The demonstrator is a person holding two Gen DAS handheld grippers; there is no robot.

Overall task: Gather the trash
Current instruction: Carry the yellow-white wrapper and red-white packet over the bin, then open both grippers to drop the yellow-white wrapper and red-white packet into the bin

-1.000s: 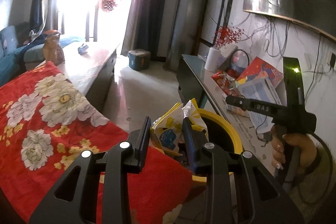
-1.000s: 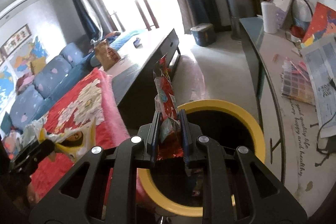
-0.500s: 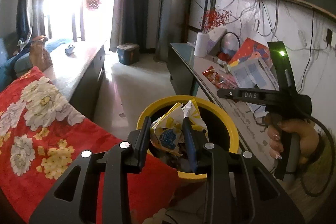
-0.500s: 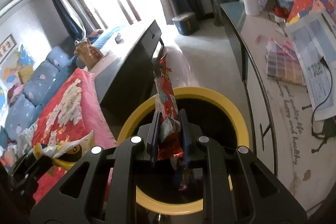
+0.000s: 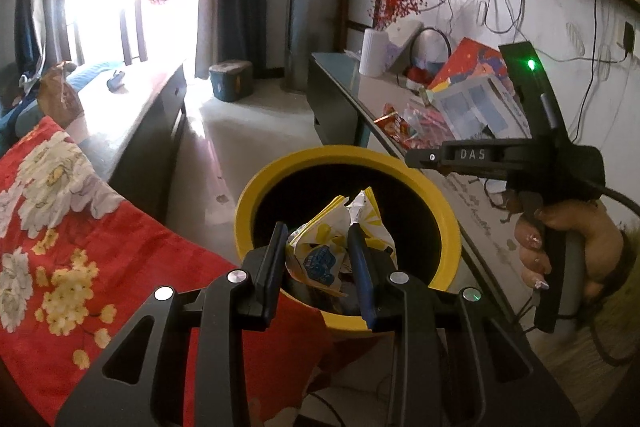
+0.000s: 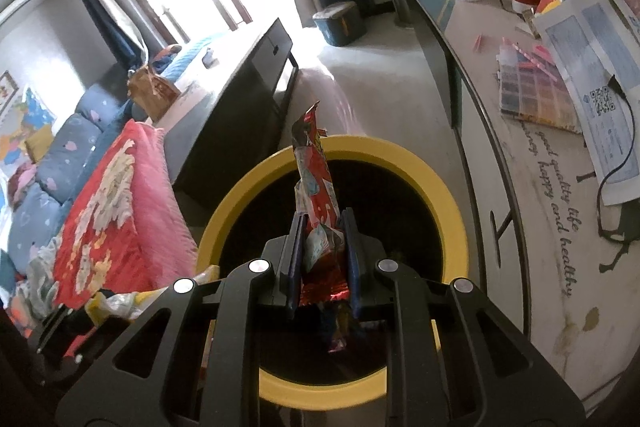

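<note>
Sunlit floor runs between a dark low cabinet (image 6: 244,95) and a long surface (image 6: 532,227) strewn with papers, and just ahead of and below both sets of jaws stands a yellow-rimmed bin (image 6: 404,151) with a dark inside whose contents cannot be made out. Partly parted jaws of the left gripper (image 5: 318,259) pinch a crumpled yellow-and-white wrapper (image 5: 320,251) over the bin's near rim, beside a red floral blanket (image 5: 60,227). Jaws of the right gripper (image 6: 320,255), nearly closed, clamp a red snack wrapper (image 6: 314,171) upright over the bin's mouth.
</note>
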